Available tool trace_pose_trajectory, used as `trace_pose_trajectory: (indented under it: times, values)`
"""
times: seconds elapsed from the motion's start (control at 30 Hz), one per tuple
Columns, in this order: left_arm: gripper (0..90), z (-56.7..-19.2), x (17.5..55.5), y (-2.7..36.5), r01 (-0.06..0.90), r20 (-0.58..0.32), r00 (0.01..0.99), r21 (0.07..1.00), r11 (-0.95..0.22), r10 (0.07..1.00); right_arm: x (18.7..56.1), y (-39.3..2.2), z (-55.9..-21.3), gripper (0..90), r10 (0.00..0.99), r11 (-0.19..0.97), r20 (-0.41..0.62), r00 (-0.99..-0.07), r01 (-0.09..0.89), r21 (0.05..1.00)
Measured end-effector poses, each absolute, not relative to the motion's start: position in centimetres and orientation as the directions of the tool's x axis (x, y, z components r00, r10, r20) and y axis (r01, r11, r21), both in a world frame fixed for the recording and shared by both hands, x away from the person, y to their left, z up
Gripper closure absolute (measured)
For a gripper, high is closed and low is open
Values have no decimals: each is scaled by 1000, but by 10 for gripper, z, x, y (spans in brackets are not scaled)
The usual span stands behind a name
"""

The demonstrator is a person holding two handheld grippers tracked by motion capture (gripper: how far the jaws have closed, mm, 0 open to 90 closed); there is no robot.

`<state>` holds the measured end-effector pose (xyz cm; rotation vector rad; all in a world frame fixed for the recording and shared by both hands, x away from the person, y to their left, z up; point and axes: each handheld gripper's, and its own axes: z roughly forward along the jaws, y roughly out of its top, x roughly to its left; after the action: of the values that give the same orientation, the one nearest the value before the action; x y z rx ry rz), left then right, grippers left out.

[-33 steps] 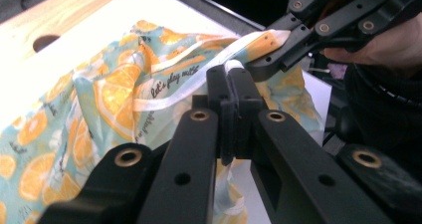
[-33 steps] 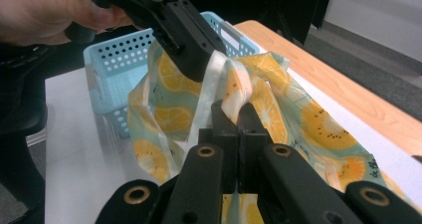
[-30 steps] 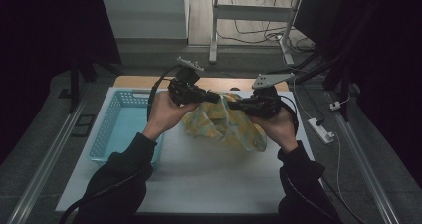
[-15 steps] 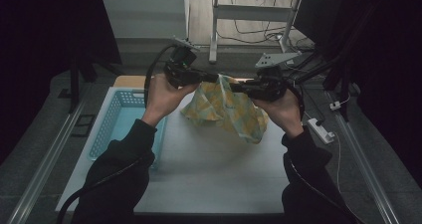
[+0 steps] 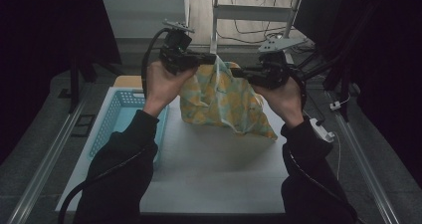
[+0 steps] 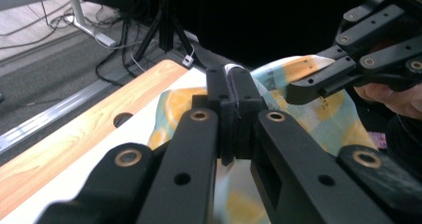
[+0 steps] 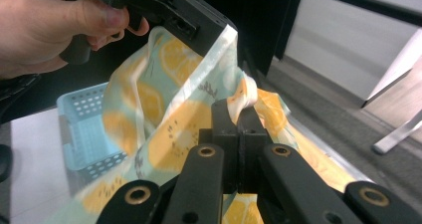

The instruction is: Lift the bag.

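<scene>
The cloth [image 5: 219,97] is hanging above the bench [image 5: 209,169], the left hand-held gripper [image 5: 211,59] and right hand-held gripper [image 5: 234,72] each pinching its top edge. It is looking light, soft and floppy — probably best gripped at edges or corners.

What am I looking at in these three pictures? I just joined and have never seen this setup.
A person holds a black two-jaw tool in each hand. The high view looks down from above; each gripper view rides on one tool, looking along its jaws. The left gripper and right gripper both have their jaws closed on the top edge of a yellow lemon-print cloth, lifting it so its lower part drapes onto the white table. A light blue perforated plastic basket sits on the left.
</scene>
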<state>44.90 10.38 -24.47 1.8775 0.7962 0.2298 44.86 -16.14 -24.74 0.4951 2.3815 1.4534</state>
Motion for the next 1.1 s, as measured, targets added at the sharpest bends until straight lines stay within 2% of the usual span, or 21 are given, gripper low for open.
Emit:
trace_pose_trajectory:
  times: [0.2, 0.53, 1.1]
  values:
    - [892, -250, 451, 105, 423, -186, 754, 871, -249, 630, 447, -159, -246, 900, 438, 437, -95, -894, 119, 892]
    - [889, -274, 464, 95, 446, -161, 747, 841, -306, 645, 455, -158, -265, 899, 446, 469, -82, -892, 155, 869]
    - [870, -336, 487, 79, 526, -190, 737, 764, -374, 649, 478, -165, -327, 883, 471, 496, 17, -882, 280, 822]
